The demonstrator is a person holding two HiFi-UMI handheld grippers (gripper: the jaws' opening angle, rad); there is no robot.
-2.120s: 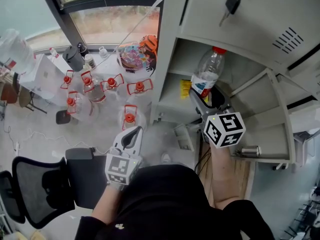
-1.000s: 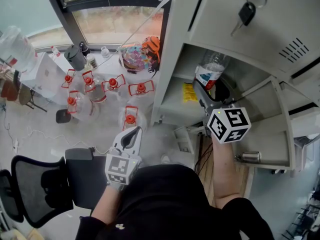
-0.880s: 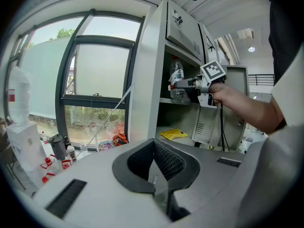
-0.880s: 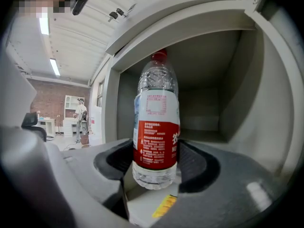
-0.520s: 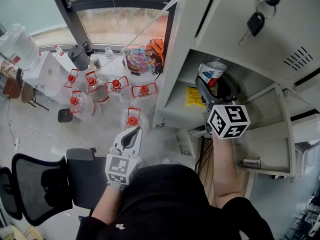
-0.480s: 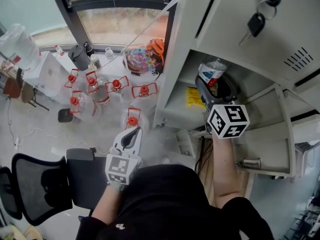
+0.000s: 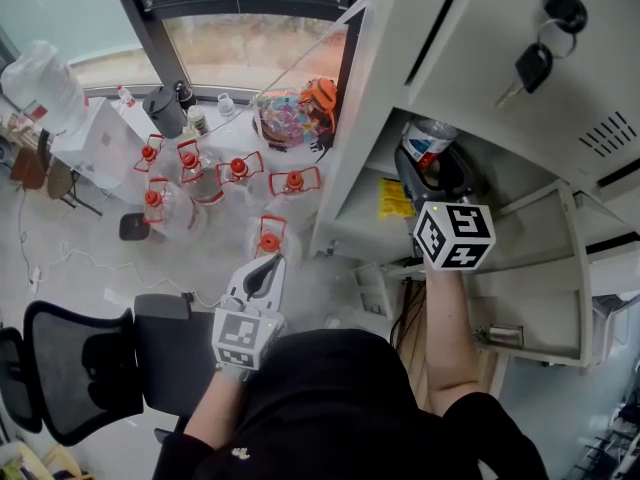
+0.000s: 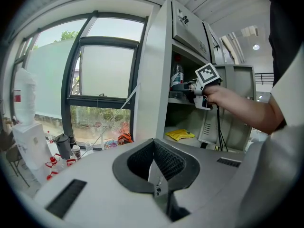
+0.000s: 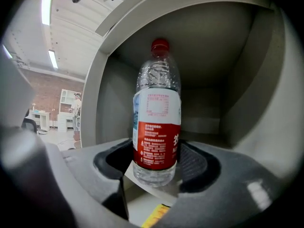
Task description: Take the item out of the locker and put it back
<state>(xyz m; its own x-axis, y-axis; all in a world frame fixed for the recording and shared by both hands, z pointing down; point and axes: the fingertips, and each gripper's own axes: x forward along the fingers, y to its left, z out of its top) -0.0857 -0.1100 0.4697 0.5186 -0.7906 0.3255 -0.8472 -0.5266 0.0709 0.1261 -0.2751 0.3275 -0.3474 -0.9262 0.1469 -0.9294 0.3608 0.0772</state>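
the water bottle (image 9: 156,127) carries a white and red label with chinese print, too small to read, and has a red cap. it is upright in the upper compartment of the grey locker (image 7: 365,108), just past the shelf's near edge; whether its base rests on the shelf cannot be told

the right tool (image 9: 156,164) is partway open around the bottle's lower body, both dark pads (image 9: 195,161) against the red part of the label, gripping it. the left tool (image 8: 153,148) is closed, pads meeting, with nothing between them, held low near the person's body and well apart from the locker

only the right gripper view shows the label and the grip. the head view shows just the bottle's (image 7: 428,140) top beyond the right tool (image 7: 432,173) and its marker cube (image 7: 453,235), plus keys (image 7: 535,63) hanging from the door above and the left tool (image 7: 262,270) over the floor. the left gripper view shows, from the side, a yellow packet (image 8: 179,135) on the shelf below
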